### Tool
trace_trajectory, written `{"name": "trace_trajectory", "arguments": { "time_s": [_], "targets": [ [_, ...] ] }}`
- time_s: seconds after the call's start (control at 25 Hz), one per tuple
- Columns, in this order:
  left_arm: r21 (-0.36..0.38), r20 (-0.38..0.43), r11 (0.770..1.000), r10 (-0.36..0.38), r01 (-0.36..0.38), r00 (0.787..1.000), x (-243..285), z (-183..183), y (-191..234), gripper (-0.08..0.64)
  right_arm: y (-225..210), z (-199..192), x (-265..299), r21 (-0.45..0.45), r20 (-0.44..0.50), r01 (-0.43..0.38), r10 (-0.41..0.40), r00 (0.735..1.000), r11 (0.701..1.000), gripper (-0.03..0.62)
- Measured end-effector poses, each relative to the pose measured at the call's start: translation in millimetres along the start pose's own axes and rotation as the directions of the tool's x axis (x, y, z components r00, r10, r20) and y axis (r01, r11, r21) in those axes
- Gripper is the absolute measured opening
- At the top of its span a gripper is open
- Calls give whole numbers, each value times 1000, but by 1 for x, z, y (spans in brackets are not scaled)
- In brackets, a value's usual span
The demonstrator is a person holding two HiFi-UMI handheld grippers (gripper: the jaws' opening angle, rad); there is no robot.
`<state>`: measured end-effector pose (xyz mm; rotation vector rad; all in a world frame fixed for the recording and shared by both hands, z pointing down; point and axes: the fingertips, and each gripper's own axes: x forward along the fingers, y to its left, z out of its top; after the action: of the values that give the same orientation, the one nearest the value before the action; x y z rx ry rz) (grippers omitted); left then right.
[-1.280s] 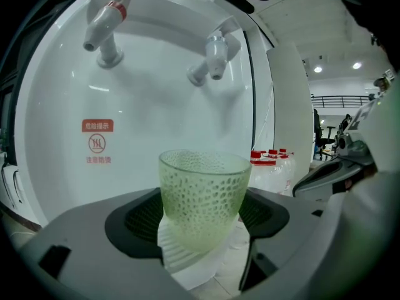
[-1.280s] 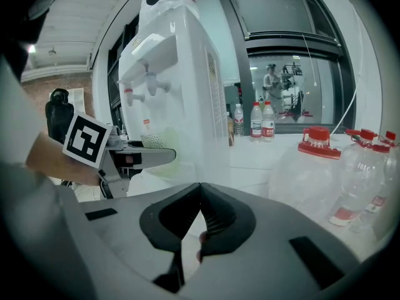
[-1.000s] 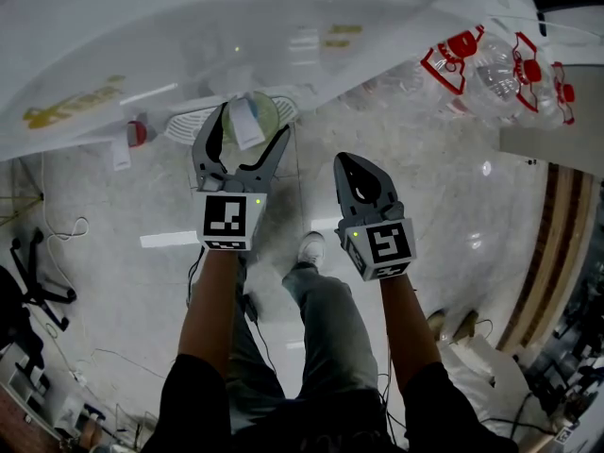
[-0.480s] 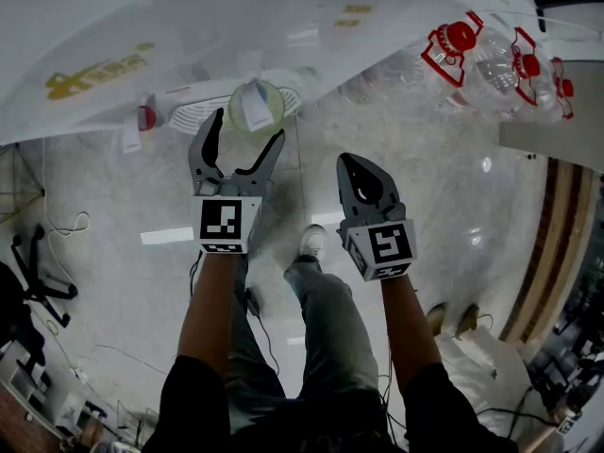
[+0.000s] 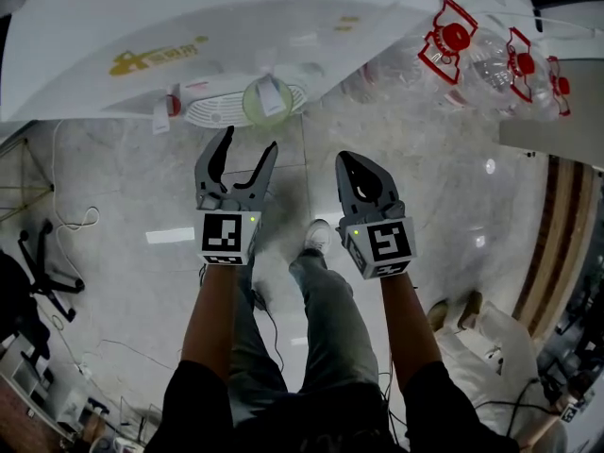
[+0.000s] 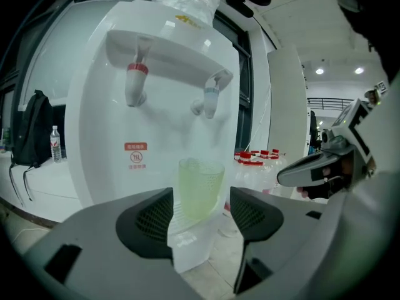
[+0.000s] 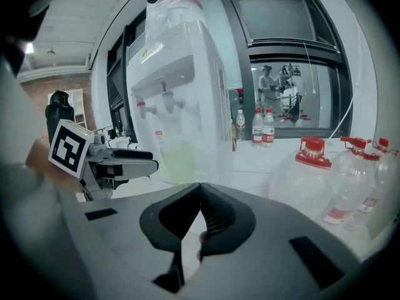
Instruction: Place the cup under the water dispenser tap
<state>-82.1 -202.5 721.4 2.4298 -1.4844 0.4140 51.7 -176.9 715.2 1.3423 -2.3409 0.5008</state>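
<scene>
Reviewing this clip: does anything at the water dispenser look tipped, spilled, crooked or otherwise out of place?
Nothing stands out. The green cup stands upright on the drip tray, roughly below the blue tap. No spilled water shows on the tray or the floor around it.

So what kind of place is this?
Probably an office space: a tall white water dispenser, big clear plastic water bottles with red caps, and a black swivel chair.
</scene>
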Motion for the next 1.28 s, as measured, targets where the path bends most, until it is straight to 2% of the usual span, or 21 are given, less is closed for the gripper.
{"name": "trace_trajectory", "arguments": {
  "time_s": [0.24, 0.52, 0.96, 1.28],
  "targets": [
    [-5, -1, 999, 36, -36, 999, -23, 13, 2, 147, 5, 20, -10, -2, 12, -2, 2, 1000, 1000, 14],
    [-39, -27, 997, 65, -67, 998, -49, 28, 10, 39, 14, 52, -21, -7, 22, 3, -3, 1000, 1000, 14],
    [-62, -75, 996, 65, -70, 995, -87, 66, 4, 18, 40, 100, -52, -25, 25, -11, 12, 1000, 1000, 14],
    [-77, -77, 995, 62, -68, 995, -112, 90, 5, 17, 53, 122, -72, -36, 27, 3, -2, 1000, 999, 14]
  ]
}}
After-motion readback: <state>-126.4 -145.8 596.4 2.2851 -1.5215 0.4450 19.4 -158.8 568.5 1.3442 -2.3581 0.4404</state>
